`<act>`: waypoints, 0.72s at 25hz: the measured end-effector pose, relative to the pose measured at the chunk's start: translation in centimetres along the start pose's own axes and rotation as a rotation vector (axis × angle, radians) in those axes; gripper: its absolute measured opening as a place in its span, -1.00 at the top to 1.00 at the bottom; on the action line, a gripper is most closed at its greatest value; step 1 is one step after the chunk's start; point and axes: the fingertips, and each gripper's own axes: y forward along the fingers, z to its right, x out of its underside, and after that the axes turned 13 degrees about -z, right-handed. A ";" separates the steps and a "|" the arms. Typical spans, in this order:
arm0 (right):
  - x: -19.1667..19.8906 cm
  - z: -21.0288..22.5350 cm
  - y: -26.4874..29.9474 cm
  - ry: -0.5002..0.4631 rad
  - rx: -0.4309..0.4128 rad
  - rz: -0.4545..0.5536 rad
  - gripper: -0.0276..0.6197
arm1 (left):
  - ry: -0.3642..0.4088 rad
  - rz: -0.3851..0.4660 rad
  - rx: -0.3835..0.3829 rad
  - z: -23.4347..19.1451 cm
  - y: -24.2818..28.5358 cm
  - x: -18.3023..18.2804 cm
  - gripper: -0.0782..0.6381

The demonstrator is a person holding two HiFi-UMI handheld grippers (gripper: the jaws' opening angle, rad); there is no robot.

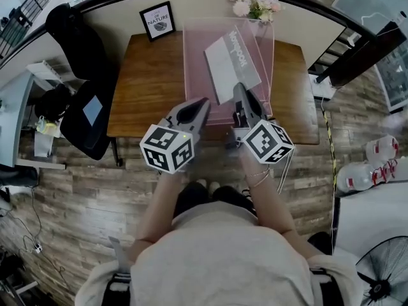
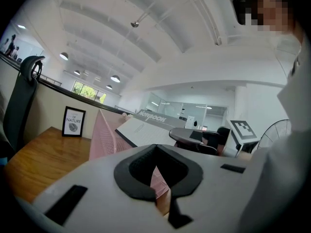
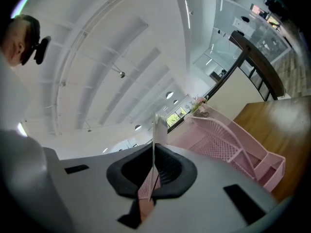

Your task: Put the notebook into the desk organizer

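Note:
A white-and-grey notebook (image 1: 231,65) hangs tilted over the pink mesh desk organizer (image 1: 191,69), which stands on the wooden desk (image 1: 146,88). My right gripper (image 1: 239,91) is shut on the notebook's near edge. In the right gripper view the notebook's thin edge (image 3: 159,127) sticks up from between the jaws of my right gripper (image 3: 153,166), with the organizer (image 3: 228,140) beyond. My left gripper (image 1: 203,104) is beside it at the organizer's front left, jaws together. In the left gripper view my left gripper (image 2: 155,171) shows no thing pinched; the notebook (image 2: 146,127) and the organizer wall (image 2: 104,135) lie ahead.
A framed "Nature" print (image 1: 157,20) and a small bunch of flowers (image 1: 256,4) stand at the desk's back edge. A black chair (image 1: 89,116) sits left of the desk. Water bottles (image 1: 382,152) and a fan (image 1: 382,279) are on the floor at the right.

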 end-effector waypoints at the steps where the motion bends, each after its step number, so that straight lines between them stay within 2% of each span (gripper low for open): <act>1: 0.1 0.1 0.1 0.014 -0.003 -0.001 0.86 | -0.002 0.001 -0.003 -0.1 -0.1 0.0 0.75; 6: 0.8 0.4 0.0 0.022 -0.013 -0.028 0.83 | -0.008 0.003 -0.010 -0.6 -0.3 0.3 0.75; 16: 3.3 1.4 0.7 -0.035 0.073 -0.225 0.61 | -0.012 -0.029 0.017 -0.5 0.3 0.8 0.75; 18: 3.8 1.3 0.9 -0.061 0.071 -0.263 0.49 | -0.010 -0.030 0.019 -0.6 0.4 0.8 0.74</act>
